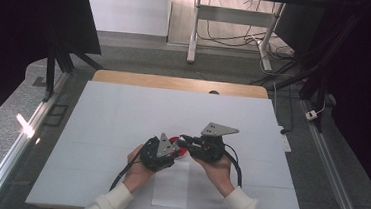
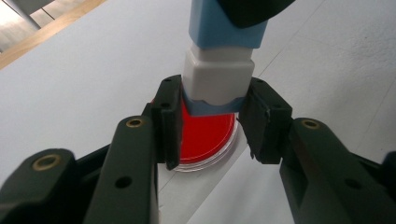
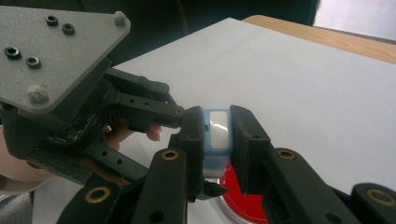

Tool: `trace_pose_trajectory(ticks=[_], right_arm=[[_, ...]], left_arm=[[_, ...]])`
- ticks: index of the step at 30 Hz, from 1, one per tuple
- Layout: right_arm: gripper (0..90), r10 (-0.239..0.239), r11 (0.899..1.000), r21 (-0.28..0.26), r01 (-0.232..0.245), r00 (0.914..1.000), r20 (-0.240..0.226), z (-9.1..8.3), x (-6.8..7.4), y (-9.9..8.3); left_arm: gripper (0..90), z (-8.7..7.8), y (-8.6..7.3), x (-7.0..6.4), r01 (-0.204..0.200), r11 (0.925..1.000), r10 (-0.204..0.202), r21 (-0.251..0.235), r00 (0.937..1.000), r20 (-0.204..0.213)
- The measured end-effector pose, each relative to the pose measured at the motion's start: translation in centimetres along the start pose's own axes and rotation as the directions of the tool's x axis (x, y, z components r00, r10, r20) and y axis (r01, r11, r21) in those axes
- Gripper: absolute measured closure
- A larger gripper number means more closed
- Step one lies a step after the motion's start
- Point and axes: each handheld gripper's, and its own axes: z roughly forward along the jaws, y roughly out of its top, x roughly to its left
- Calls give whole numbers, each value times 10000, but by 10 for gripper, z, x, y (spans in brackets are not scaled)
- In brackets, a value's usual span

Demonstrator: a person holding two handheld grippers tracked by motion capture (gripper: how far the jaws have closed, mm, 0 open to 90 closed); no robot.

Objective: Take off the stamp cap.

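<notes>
Near the 6 o'clock edge of the white surface (image 1: 122,114), in the high view, your left claw (image 1: 174,147) sits at about 7 o'clock from the middle, pointing toward 3 o'clock. Its own view shows its jaws pressed against the white, lower end of a small blue-and-white block (image 2: 217,74), clamped on it from both sides. Directly beneath that block a round red dish (image 2: 205,135) with a clear rim rests on a white paper sheet (image 1: 171,186). To the right, your right claw (image 1: 183,140) reaches in from about 5 o'clock, and its view shows its jaws clamped on the blue end of the same block (image 3: 218,133), so both claws grip it together just above the dish.
</notes>
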Motion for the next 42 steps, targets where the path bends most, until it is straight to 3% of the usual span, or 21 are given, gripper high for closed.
trace_pose_trajectory(ticks=[18,42], right_arm=[[753,141,9998,-125,-141,9999,-50,-1,0,0],[753,65,10000,-18,-65,9999,99,0,2,-1]], left_arm=[[637,0,-1,0,-127,9999,127,-1,9997,-193],[647,1,-3,3,-33,10000,33,13,9999,125]])
